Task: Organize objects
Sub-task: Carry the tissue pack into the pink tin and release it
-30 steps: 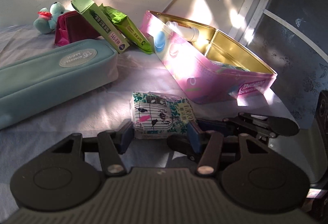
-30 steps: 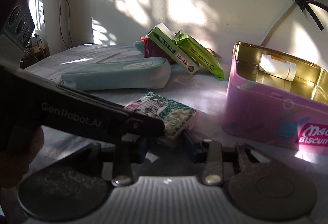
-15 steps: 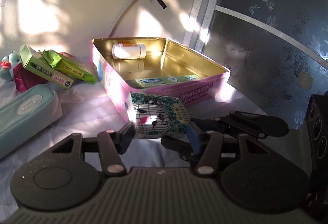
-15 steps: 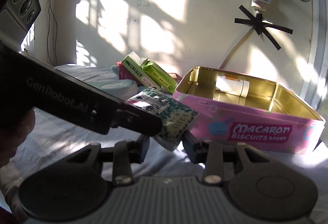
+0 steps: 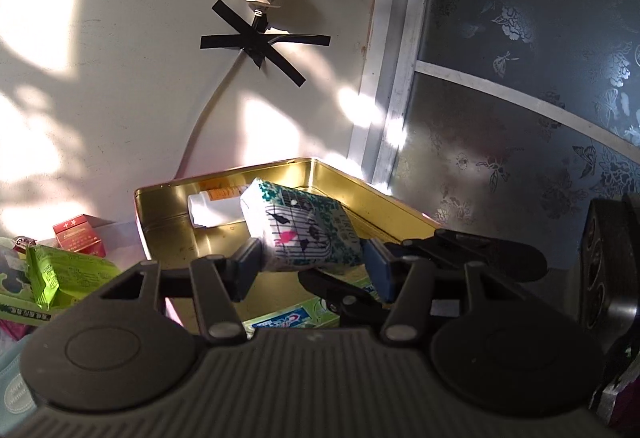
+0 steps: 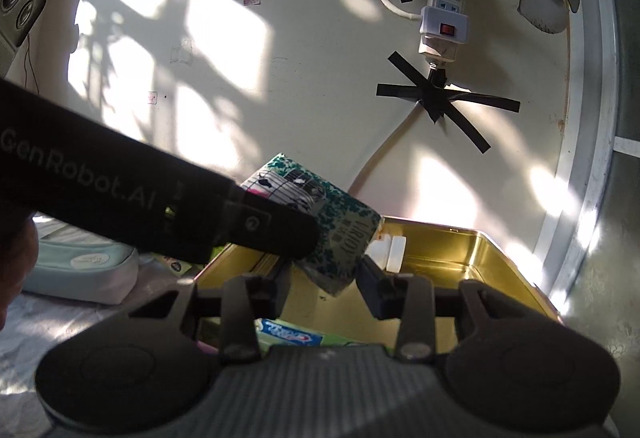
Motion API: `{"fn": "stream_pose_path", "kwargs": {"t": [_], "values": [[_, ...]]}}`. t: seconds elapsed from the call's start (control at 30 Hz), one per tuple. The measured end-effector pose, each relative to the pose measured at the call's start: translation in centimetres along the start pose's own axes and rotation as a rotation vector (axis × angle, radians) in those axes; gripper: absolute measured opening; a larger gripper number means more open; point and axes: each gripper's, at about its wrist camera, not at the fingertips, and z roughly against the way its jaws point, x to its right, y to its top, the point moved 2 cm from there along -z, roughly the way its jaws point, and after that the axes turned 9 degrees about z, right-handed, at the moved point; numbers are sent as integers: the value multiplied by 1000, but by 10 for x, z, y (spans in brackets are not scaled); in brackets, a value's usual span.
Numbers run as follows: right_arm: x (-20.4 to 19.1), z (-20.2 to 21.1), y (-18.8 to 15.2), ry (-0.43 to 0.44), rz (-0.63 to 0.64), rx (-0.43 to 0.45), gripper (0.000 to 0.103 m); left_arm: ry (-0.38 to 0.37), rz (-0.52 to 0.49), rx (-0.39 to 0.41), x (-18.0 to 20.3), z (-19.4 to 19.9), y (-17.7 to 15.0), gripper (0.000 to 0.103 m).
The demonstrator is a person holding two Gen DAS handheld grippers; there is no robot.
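Two views we hold over the gold tin (image 5: pixel 400 205). Only the left one shows the green box (image 5: pixel 72 270) and red carton (image 5: pixel 78 236); only the right one shows the blue pouch (image 6: pixel 80 270). Our left gripper (image 5: pixel 310 264) clamps the tissue pack (image 5: pixel 304 234) above the tin; whether our right gripper (image 6: pixel 322 288) pinches its corner, we cannot tell.

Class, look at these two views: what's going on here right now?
A person with a gripper in each hand is tidying things into a gold-lined tin. The left gripper is clamped on a patterned tissue pack, held in the air above the open tin. The right gripper sits at the pack's lower corner, though whether it grips it is unclear. A white bottle and a toothpaste box already lie inside the tin. A pouch and green packets wait outside.
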Motion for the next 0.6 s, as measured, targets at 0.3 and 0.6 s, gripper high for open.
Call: {"fn": "stream_pose_path", "kwargs": {"t": [0.3,0.6], "values": [[19,-58,-18,-40,-35,-75,45,53,64,-54,-18,-59,-3,59],[18,-44,-28,-36,-70,-77,48,82,79,-53,-17,-44,-17,60]]}}
